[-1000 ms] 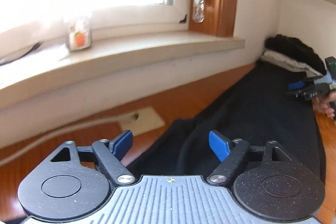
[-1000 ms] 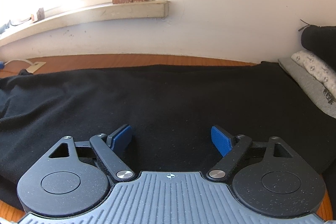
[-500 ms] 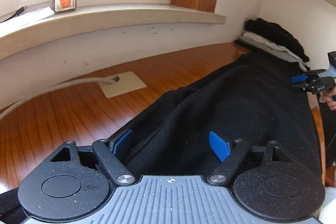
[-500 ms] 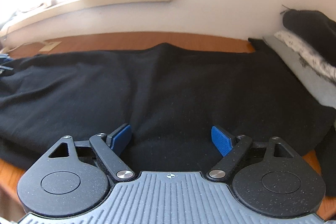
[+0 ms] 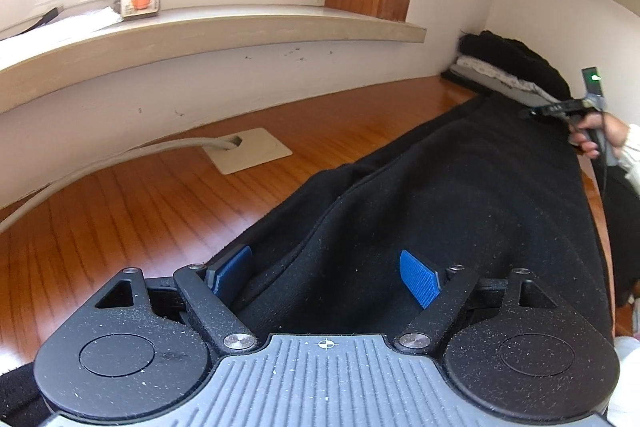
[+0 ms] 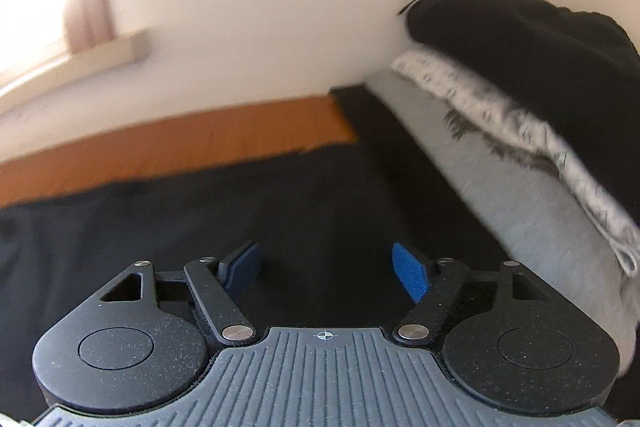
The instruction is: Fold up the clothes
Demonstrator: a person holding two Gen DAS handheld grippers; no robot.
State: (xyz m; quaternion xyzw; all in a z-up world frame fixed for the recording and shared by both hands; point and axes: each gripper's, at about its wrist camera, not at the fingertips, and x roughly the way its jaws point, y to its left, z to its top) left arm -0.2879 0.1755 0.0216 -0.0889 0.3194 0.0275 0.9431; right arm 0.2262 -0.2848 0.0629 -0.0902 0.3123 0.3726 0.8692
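The right gripper [image 6: 326, 269] has swung from the middle of the black garment [image 5: 460, 211] to its end beside the stack of folded clothes [image 6: 520, 131], its fingers just closing a little yet still apart with only cloth beneath them, likely readying a pinch. The left gripper [image 5: 326, 277] has dropped to the near end, fingers apart astride a raised fold. The garment lies long and narrow on the wooden worktop [image 5: 140, 211], running between the two grippers toward the corner.
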